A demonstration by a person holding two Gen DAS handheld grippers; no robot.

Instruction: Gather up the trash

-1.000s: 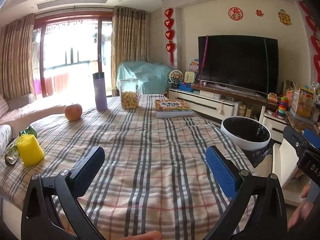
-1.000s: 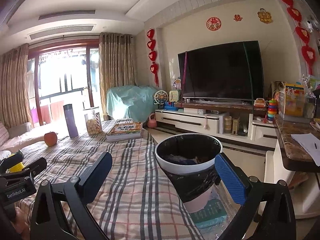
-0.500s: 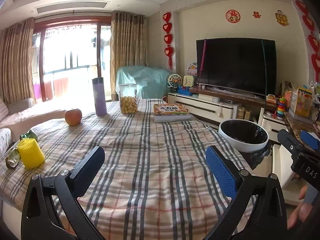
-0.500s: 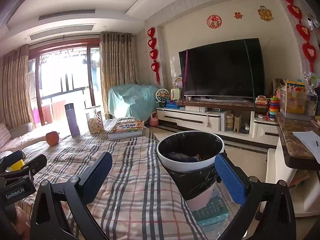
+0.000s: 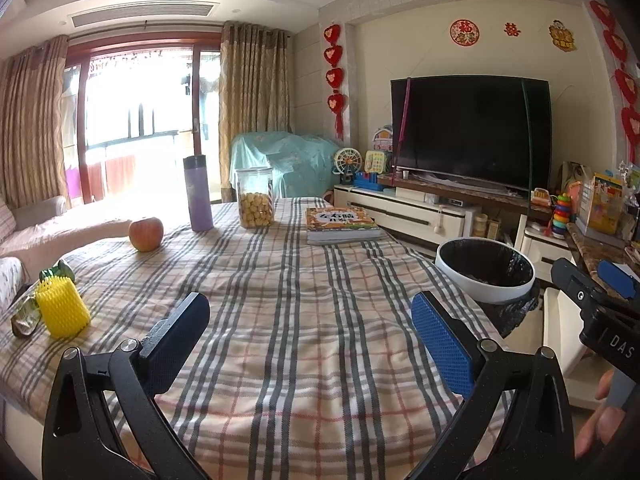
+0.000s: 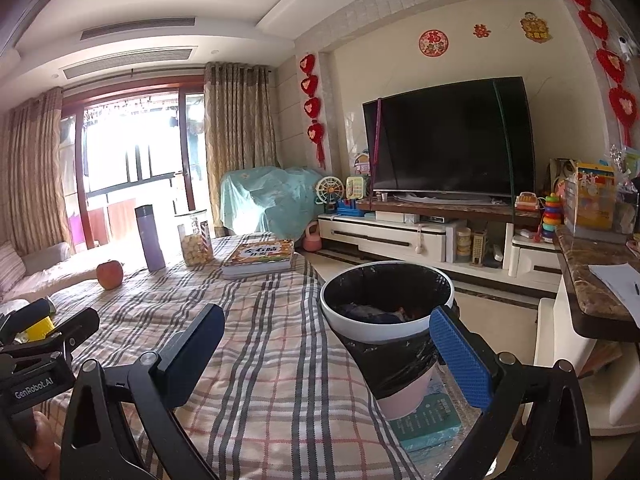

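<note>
— While both tools hover over the plaid tablecloth [image 5: 304,320], what's the left gripper [image 5: 310,332] doing?

— Spread wide, nothing between its fingers. It sits at the bottom of its own view, above bare cloth. The right gripper [image 6: 326,344] is released too, empty, with its blue-padded finger [image 6: 460,356] overlapping the trash bin [image 6: 386,328] in the lower middle of that view.

— So where's the trash?

— Lower left of the left view: a yellow foam fruit net [image 5: 62,307] stands on the cloth, a crumpled wrapper [image 5: 25,316] touching its left side and something green [image 5: 58,270] just behind it. All well apart from both grippers.

— And the bin?

— White rim, black liner, standing off the table's right edge. Some dark rubbish lies inside; I can't tell what it is.

— Anything else on the table?

— Towards the far end, upper left of centre: an apple [image 5: 146,233], a purple flask [image 5: 198,194] and a clear jar of round snacks [image 5: 255,198], side by side but apart. A children's book [image 5: 340,222] lies flat to their right. Beyond, right of frame, a dark television [image 5: 470,130].
</note>
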